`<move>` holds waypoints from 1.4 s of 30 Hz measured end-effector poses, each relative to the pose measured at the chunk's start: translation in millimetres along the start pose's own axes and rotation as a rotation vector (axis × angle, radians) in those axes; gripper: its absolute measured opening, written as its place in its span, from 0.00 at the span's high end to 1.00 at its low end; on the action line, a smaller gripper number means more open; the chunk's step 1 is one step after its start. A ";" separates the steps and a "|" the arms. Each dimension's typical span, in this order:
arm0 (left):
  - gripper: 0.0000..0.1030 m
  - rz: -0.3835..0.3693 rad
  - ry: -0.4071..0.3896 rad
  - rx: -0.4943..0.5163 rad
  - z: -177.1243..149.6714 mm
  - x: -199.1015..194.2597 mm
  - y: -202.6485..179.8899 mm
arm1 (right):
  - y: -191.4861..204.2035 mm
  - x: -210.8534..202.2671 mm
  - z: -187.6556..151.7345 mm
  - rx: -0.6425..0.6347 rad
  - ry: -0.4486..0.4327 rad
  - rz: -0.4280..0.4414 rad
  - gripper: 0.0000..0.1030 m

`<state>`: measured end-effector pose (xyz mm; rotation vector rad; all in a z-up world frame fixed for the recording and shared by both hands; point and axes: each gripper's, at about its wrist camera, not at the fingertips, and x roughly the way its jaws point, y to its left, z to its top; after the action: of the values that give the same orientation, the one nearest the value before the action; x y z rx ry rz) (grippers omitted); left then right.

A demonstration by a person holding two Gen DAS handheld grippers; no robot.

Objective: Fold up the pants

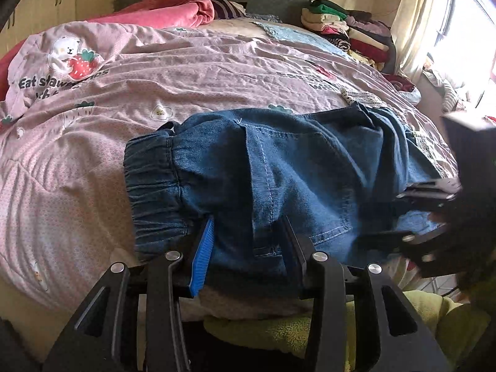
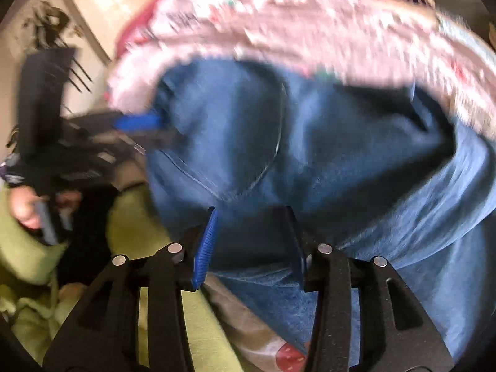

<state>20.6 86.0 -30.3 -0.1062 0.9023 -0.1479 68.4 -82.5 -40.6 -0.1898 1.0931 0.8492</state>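
1. Pants point(image 1: 279, 179) of blue denim lie folded on the near part of a bed, on a pink quilt point(image 1: 186, 71) printed with a bear, strawberries and lettering.
2. Their gathered elastic waistband point(image 1: 152, 179) points to the left in the left wrist view; the rest of the bundle runs off to the right, with a stitched seam and a pocket edge showing on top.
3. Left claw point(image 1: 248, 245) stands at the near edge of the pants, close to the waistband, with denim lying between its two fingers. One blue ribbed pad point(image 1: 203, 260) shows on the left finger. The fingers stand moderately apart, and I cannot tell whether the pads press on the cloth.
4. Right claw point(image 2: 251, 241) is at the near edge of the pants too, further from the waistband. Its fingers are spread with denim between them, and the blue pad point(image 2: 206, 245) on the left finger shows bare, clear of the cloth. This view is strongly blurred.
5. In the right wrist view the left claw appears at the left, with a hand point(image 2: 28, 207) on its grip.
6. Yellow-green fleece point(image 1: 279, 328) shows below both claws, at the bed's near edge.
7. Stacked folded clothes point(image 1: 350, 31) sit at the far right corner of the bed, and a crumpled pink blanket point(image 1: 173, 6) lies by the headboard.
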 end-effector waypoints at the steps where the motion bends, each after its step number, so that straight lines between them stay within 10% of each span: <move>1: 0.61 0.002 0.000 0.000 0.0 -0.1 -0.4 | 0.7 -0.5 -0.4 0.004 -0.003 0.002 0.66; 12: 0.58 0.007 0.005 -0.002 2.8 -6.8 -5.6 | -13.6 -47.8 7.0 0.060 -0.121 -0.009 0.55; 24: 0.44 -0.044 -0.068 0.043 17.4 -37.2 -40.8 | -84.8 -98.1 40.3 0.147 -0.258 -0.207 0.40; 42: 0.46 -0.293 0.121 0.201 31.4 52.5 -145.1 | -186.1 -15.2 123.2 0.239 -0.082 -0.380 0.39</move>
<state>65.3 -65.0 -29.2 -0.0418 0.9841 -0.5212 279.9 -151.6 -17.2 -0.1546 1.0295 0.3801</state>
